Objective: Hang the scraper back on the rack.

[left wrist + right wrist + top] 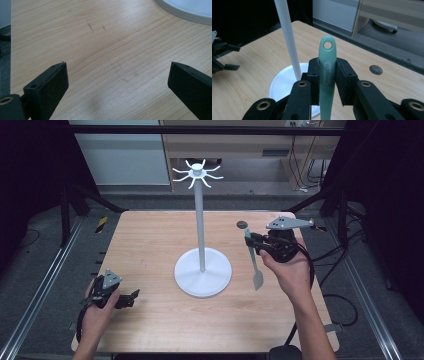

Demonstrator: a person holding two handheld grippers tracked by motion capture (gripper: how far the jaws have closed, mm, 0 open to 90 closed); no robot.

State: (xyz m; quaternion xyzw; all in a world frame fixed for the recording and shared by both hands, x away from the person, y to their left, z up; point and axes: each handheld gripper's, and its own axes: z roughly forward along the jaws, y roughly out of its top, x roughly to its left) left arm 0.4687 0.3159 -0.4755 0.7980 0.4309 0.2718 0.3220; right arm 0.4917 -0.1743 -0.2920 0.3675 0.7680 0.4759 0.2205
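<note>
The person is holding a pale green plastic spatula [253, 260] in the right gripper [251, 241], above the right part of the light wooden table [150, 245]. The two black jaws are pressing together on the smooth handle, just under its rounded end with a small round hole [327, 45]. The flat grey blade is hanging down toward the near side, over the wood, just right of the white round base [203, 272] of the tall white metal hook stand [199, 210]. The thin pole is rising from the middle of the base and is carrying curved hooks [197, 173] on its top. The left gripper [131, 296] is resting at the near left of the table, well apart from the stand. Its matte black jaws are standing wide apart with only bare wood grain between them.
</note>
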